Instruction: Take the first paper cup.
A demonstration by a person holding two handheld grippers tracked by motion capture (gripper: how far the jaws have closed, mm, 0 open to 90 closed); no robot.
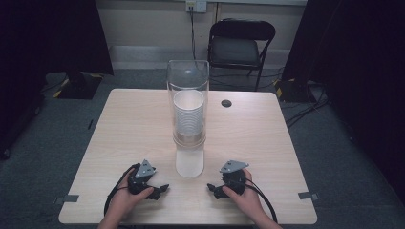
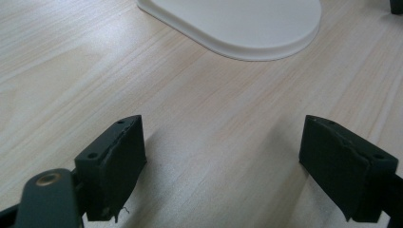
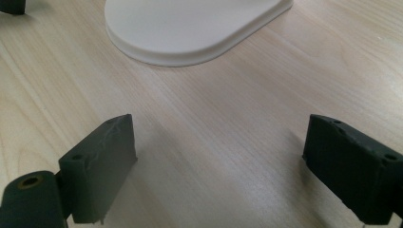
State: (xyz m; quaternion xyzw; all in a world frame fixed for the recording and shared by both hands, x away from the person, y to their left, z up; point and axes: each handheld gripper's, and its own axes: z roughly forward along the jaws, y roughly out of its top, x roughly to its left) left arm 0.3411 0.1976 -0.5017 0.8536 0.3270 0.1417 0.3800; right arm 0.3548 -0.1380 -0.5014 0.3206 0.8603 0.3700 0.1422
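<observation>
A tall clear tube [image 1: 187,78] stands on a white base [image 1: 189,163] at the table's middle, with a stack of white paper cups [image 1: 188,117] inside it. My left gripper [image 1: 163,188] rests on the table to the left of the base, held in a hand, its jaws open and empty. To the right of the base my right gripper [image 1: 211,189] lies on the table, also open with nothing between its jaws. The base's rounded edge [image 2: 247,28] lies ahead of the left gripper [image 2: 223,166], and the same edge [image 3: 190,33] shows ahead of the right gripper [image 3: 221,166].
The wooden table [image 1: 129,129] has a small dark hole [image 1: 226,103] at its back right. Grey tape tabs [image 1: 67,199] mark its front corners. A black folding chair [image 1: 241,45] stands beyond the table, near cables on the floor.
</observation>
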